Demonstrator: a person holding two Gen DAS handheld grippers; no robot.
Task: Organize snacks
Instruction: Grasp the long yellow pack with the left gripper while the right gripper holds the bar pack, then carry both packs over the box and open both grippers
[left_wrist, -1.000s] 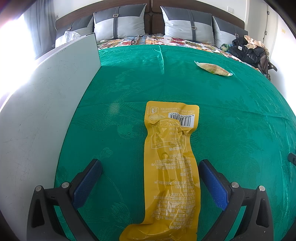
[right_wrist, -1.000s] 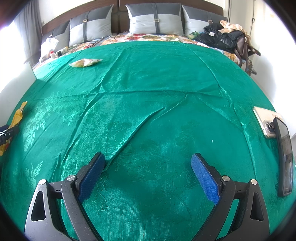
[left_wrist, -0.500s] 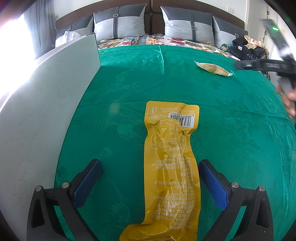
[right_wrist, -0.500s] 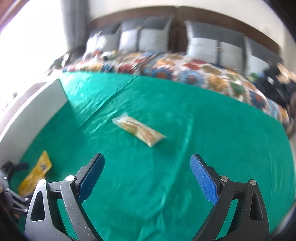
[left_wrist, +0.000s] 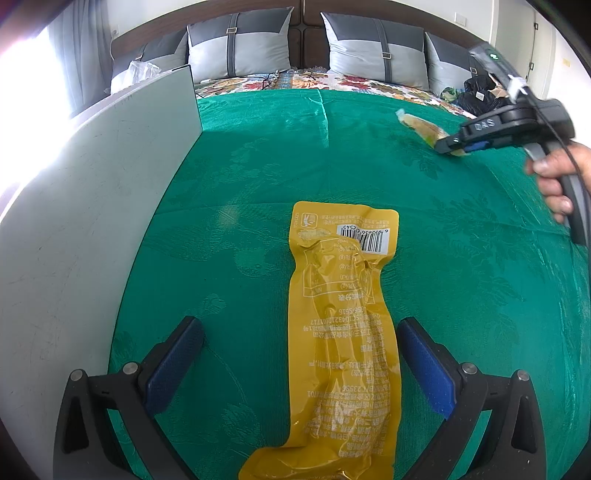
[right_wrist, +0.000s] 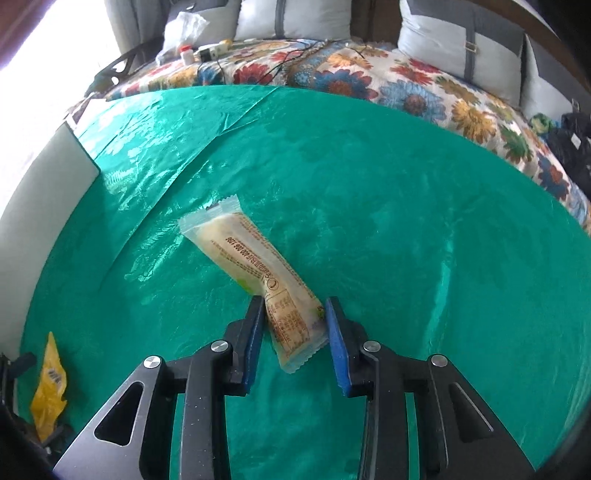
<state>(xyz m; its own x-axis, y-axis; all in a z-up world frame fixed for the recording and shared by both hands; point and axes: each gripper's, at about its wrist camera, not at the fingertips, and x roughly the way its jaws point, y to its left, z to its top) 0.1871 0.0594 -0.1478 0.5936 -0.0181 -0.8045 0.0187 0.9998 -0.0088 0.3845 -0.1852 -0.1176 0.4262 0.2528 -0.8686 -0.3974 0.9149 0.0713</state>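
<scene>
Closing down from a wide spread, the right gripper (right_wrist: 293, 314) now has its jaws narrowed around the near end of the pale snack bar (right_wrist: 255, 275), and the blue pads look to be pressing its wrapper on both sides. A second ago that gripper faced bare cloth well to the right, jaws wide apart; it has since swung across the bed to the bar — so the pick-up looks begun, though the bar's far end still lies on the cloth.

Nothing has changed at the left gripper (left_wrist: 301, 363): it hovers with jaws wide, the yellow snack pouch (left_wrist: 345, 332) lying flat between its fingers and touching neither pad. That pouch seems next to be sorted.

Both snacks lie well apart on the green cloth (left_wrist: 258, 177) spread over the bed. A white board (left_wrist: 92, 206) stands along the cloth's left edge. Beyond the cloth — a floral quilt (right_wrist: 406, 88), grey pillows (left_wrist: 240, 48) against a dark headboard, and dark clothing (left_wrist: 480, 96) at the far right.
</scene>
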